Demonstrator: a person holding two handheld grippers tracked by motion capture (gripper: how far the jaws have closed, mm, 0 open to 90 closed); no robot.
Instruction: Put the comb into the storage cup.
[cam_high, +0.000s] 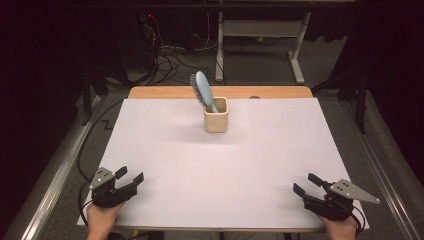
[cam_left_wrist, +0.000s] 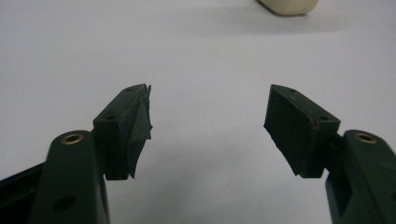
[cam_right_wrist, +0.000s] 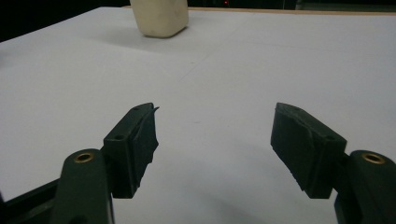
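On a white table (cam_high: 165, 165) in a dark room, the brush (cam_high: 202, 90) in its cup (cam_high: 216, 115) stands well beyond both empty, parted grippers, left gripper (cam_high: 129, 175) and right gripper (cam_high: 306, 183)

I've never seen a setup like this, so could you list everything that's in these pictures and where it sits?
hairbrush: one, light blue with dark bristles, standing handle-down in the cup, leaning to the left.
cup: one, cream, squarish, far middle of the table.
white sheet: one, covering nearly the whole table top.
table: one, wooden, its bare edge showing along the far side.
desk frame: one, pale grey, on the floor beyond the table.
cables: several, dark, on the floor behind the table.
left claw: one, black, near left corner, open, holding nothing.
right claw: one, black, near right corner, open, holding nothing.
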